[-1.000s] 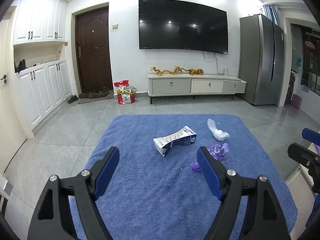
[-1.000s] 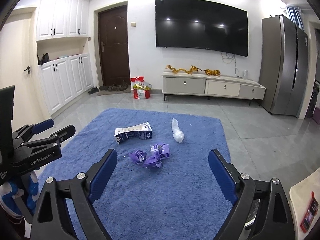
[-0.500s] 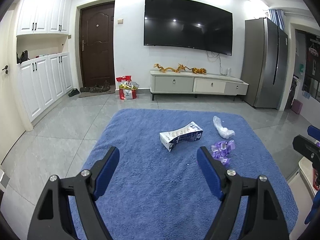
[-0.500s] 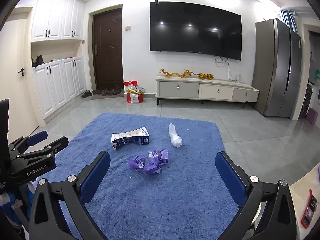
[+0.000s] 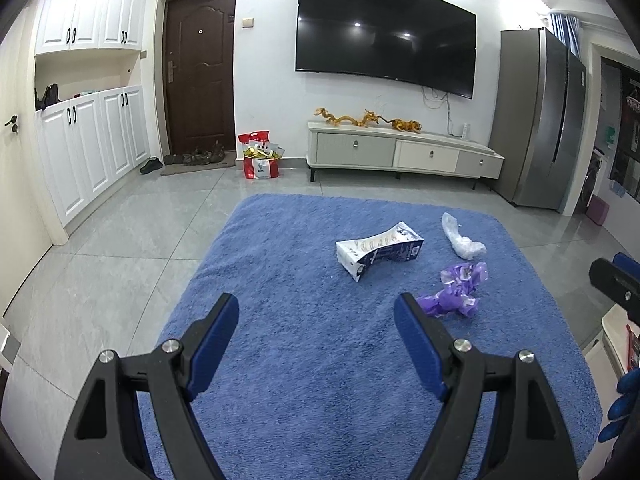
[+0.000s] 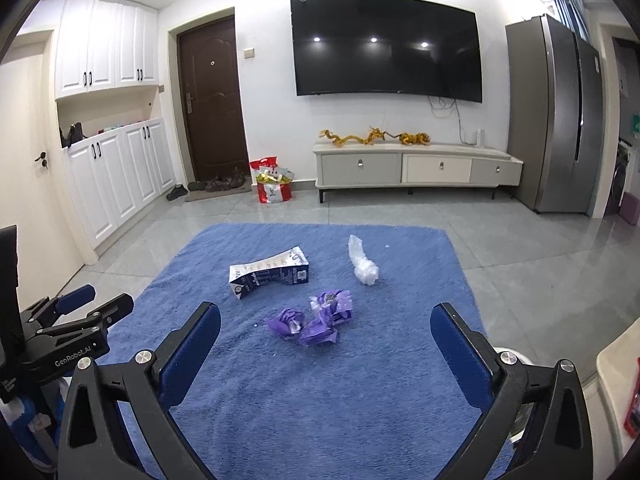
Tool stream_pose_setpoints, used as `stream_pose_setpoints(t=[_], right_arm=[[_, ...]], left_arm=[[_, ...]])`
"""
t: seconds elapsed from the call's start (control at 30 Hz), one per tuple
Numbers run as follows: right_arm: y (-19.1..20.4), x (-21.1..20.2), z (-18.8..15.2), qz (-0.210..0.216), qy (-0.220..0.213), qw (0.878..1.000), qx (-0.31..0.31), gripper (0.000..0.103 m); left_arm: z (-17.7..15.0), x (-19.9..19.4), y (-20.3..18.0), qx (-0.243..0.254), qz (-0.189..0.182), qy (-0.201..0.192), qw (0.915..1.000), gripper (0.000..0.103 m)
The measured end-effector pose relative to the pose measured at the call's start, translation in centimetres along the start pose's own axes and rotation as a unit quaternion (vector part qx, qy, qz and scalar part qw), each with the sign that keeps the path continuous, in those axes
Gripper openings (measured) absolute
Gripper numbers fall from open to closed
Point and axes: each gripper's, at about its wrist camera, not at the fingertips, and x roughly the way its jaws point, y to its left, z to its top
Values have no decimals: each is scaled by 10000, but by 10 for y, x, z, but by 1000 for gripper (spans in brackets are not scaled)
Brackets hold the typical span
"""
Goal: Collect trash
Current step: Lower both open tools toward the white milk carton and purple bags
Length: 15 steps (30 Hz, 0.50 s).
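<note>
Three pieces of trash lie on a blue rug (image 5: 304, 360) (image 6: 320, 400). A crushed white and blue carton (image 5: 378, 249) (image 6: 269, 272) lies flat. A crumpled clear plastic bag (image 5: 460, 237) (image 6: 362, 262) lies to its right. Crumpled purple wrappers (image 5: 454, 294) (image 6: 316, 318) lie nearer. My left gripper (image 5: 316, 330) is open and empty above the rug, short of the carton. My right gripper (image 6: 326, 344) is open and empty, with the purple wrappers just ahead between its fingers. Each gripper shows at the edge of the other's view.
Grey tiled floor surrounds the rug. A TV cabinet (image 5: 404, 156) stands at the far wall under a wall TV. A red bag (image 5: 261, 158) sits by the brown door. White cupboards (image 5: 88, 148) line the left wall, a fridge (image 5: 540, 120) the right.
Both views have shifted a little: the trash sits lower and nearer in the right wrist view. The left gripper has drifted left of the purple wrappers. Both grippers stay open.
</note>
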Motion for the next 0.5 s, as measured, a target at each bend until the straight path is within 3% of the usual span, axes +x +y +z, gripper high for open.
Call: stream_pose_setpoints(t=[0.5], right_arm=[[13, 27, -9, 149, 407, 9990, -133, 103]], left_arm=[[-5, 23, 13, -189, -137, 338, 9992, 79]])
